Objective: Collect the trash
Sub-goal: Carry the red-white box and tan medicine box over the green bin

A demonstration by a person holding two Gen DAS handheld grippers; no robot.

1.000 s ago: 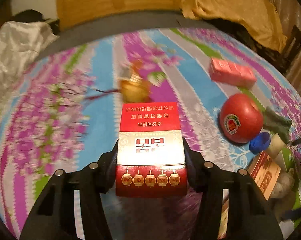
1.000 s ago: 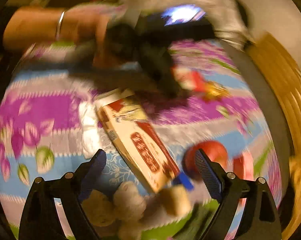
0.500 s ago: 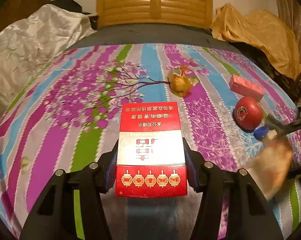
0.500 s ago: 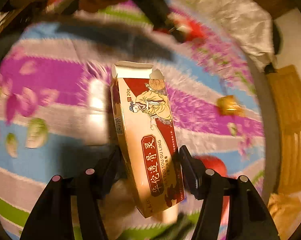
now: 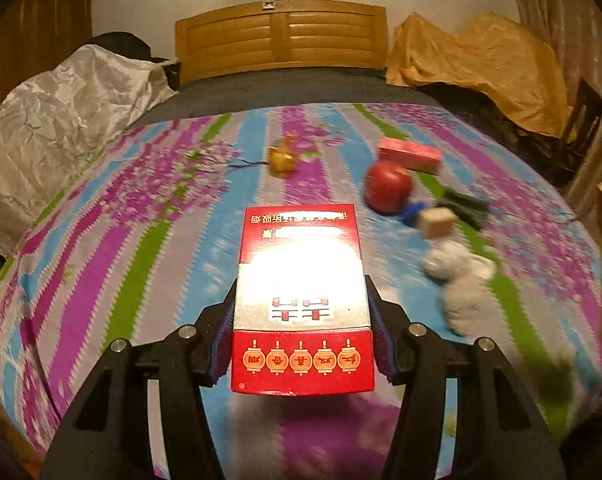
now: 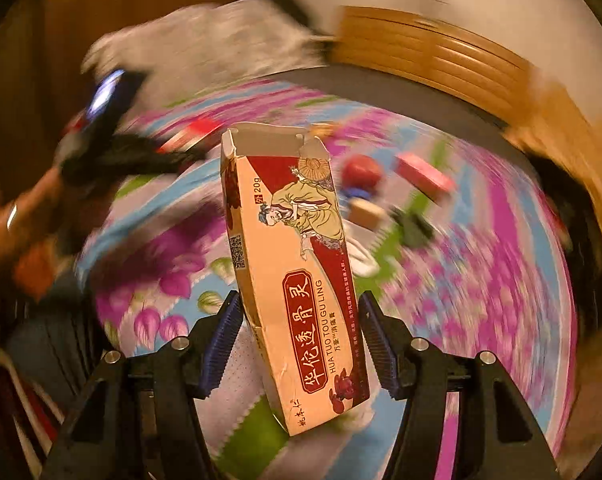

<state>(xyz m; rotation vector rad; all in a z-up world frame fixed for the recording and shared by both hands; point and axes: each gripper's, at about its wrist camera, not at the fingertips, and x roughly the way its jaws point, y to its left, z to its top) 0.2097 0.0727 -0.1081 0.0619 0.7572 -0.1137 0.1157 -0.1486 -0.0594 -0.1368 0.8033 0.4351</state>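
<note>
My left gripper [image 5: 301, 320] is shut on a red and silver cigarette pack [image 5: 301, 292], held above the flowered bedspread [image 5: 141, 248]. My right gripper [image 6: 299, 332] is shut on a long tan and red ointment box [image 6: 289, 264] with an open top, held above the bed. More trash lies on the bed: a yellow wrapper [image 5: 281, 157], crumpled white tissue [image 5: 459, 276], a small tan block [image 5: 437, 221], a blue cap [image 5: 411, 212] and a dark green piece [image 5: 465, 206].
A red apple [image 5: 387, 186] and a pink box [image 5: 409, 155] lie at the right. A wooden headboard [image 5: 281, 38] stands behind, with silver cloth [image 5: 61, 120] to its left and tan cloth [image 5: 481, 64] to its right. The left hand [image 6: 21, 216] shows blurred.
My right gripper closed on the ointment box and lifted it off the bed. My left gripper rose and pulled back with the cigarette pack. Both views swung.
</note>
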